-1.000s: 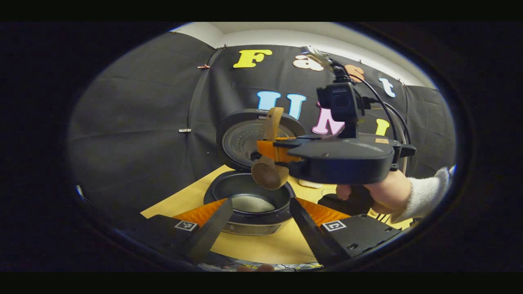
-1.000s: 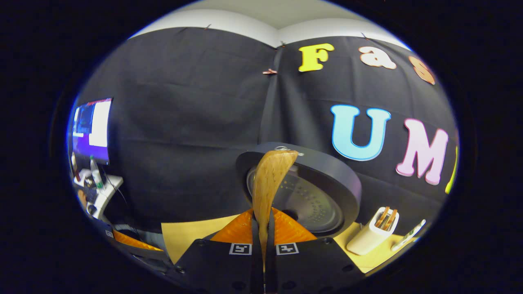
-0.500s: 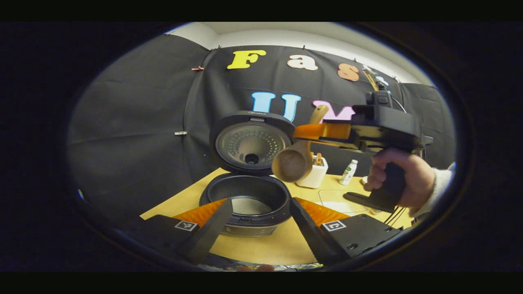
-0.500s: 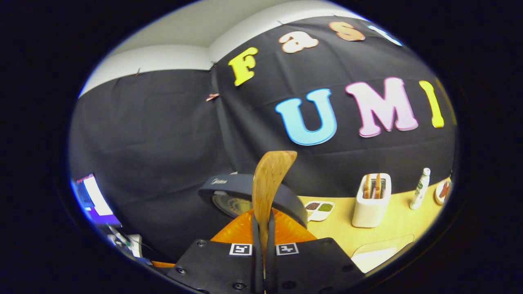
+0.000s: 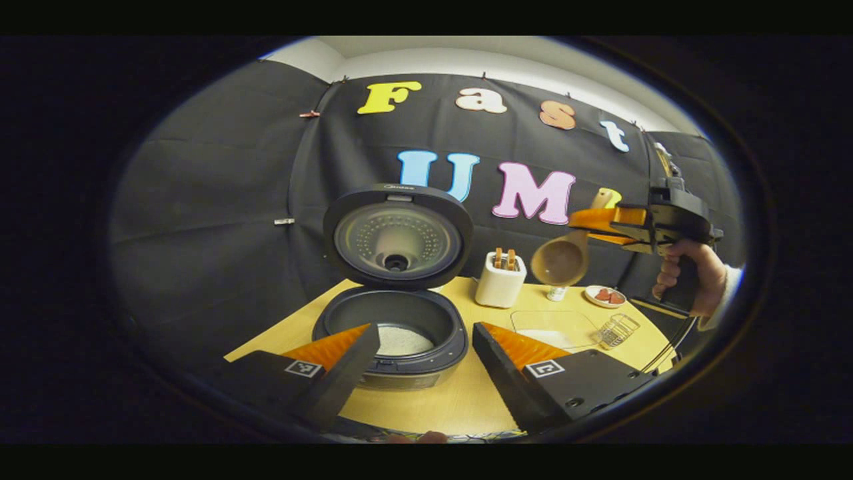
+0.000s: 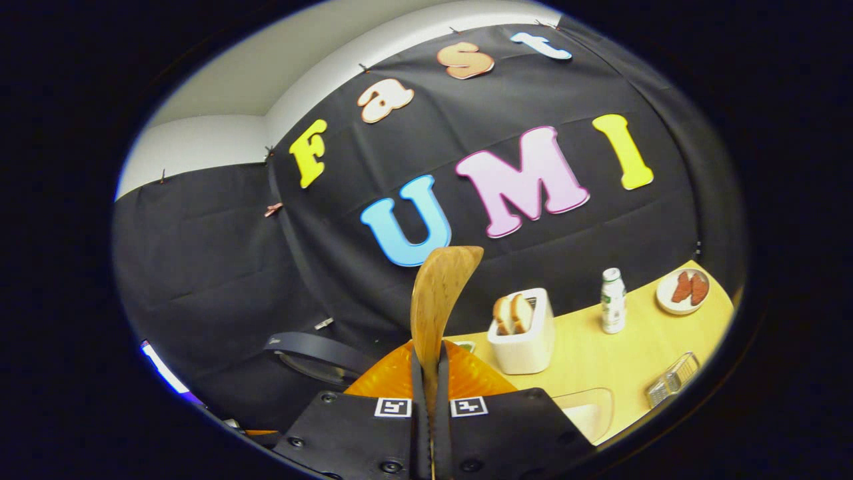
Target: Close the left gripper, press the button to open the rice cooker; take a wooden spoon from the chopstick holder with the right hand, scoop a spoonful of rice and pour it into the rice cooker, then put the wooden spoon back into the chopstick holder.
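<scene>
A black cloth wall (image 6: 220, 267) hangs in folds behind a light wooden table (image 5: 460, 400), pinned along its upper edge with small clips. Above the cloth runs a strip of pale plaster wall (image 6: 200, 143), meeting a white ceiling (image 5: 466, 43) at a corner. The cloth wraps around that corner, so it backs the table on two sides. Low to the left of the cloth, a bright sliver (image 6: 160, 368) glows, possibly a screen. Light falls evenly and warm over the tabletop.

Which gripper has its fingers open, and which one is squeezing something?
The left gripper has its fingers spread wide apart in front of the open rice cooker, holding nothing. The right gripper is shut on the wooden spoon.
</scene>
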Action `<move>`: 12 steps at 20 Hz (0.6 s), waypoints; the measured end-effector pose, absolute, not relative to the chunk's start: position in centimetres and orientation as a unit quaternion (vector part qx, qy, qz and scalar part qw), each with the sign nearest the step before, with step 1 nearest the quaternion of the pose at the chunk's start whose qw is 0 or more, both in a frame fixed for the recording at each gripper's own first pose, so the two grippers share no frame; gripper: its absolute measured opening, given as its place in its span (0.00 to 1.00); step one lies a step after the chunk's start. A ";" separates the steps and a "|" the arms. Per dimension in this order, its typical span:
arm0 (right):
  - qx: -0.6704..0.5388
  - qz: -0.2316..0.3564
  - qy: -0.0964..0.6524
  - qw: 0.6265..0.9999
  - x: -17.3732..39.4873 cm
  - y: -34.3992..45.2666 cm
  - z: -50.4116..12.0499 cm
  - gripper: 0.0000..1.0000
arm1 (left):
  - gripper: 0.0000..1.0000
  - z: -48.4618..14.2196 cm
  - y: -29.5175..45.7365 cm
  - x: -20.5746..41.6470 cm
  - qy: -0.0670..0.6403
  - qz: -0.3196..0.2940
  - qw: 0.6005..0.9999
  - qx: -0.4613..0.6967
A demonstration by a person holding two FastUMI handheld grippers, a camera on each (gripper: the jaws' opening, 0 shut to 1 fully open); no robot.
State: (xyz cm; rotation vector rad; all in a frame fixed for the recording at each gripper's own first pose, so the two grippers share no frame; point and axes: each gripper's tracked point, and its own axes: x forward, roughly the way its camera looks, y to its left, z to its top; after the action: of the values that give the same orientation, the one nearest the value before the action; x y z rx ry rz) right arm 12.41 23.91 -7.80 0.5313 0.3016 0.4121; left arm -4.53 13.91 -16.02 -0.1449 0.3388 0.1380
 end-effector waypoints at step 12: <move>0.180 0.070 0.174 0.966 14.7 2.9 -15.8 0.06 | 0.95 -15.4 11.1 -2.6 0.175 0.048 0.982 -0.057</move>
State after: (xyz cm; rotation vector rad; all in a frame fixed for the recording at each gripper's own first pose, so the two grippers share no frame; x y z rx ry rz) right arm 14.72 2.92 -15.83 0.3649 0.3527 0.1412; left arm -2.56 11.07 -15.41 -0.1150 0.3512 0.0976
